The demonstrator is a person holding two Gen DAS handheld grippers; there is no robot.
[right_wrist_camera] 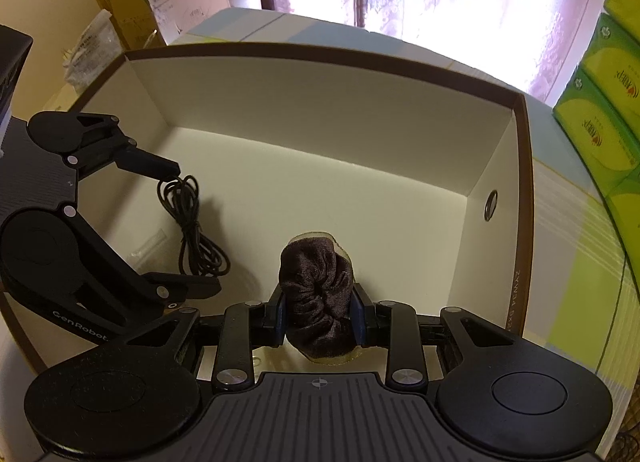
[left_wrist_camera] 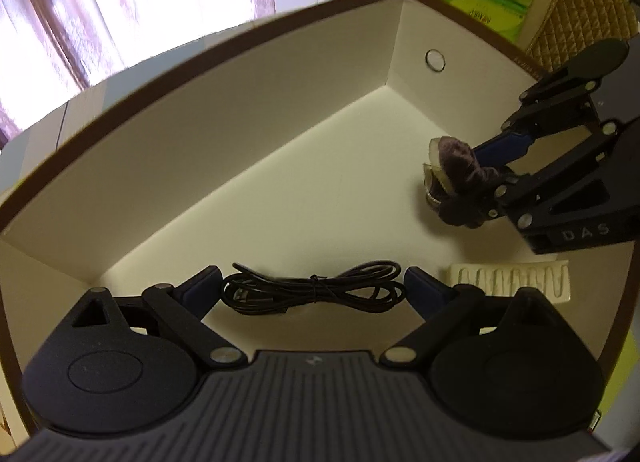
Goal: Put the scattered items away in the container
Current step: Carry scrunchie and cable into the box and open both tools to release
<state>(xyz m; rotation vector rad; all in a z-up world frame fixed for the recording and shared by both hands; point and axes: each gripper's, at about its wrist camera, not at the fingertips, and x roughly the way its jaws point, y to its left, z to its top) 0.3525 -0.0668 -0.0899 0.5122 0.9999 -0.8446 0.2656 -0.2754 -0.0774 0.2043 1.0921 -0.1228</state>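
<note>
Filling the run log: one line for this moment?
left gripper: open, straddling cable bundle | right gripper: shut on scrunchie | both inside box

Daylight blew out the curtains (right_wrist_camera: pixel 440 1) behind, washing them white-pink. The box (left_wrist_camera: pixel 200 165) interior stayed dim, its walls shadowed. Fisheye bending curved every edge, and the frame borders were soft.

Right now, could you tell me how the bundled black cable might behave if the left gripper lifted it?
The cable would probably droop: its thin loops are bound only by a tie at the middle. It looks light. Lying between the open left gripper fingers, loops might slip free.
</note>
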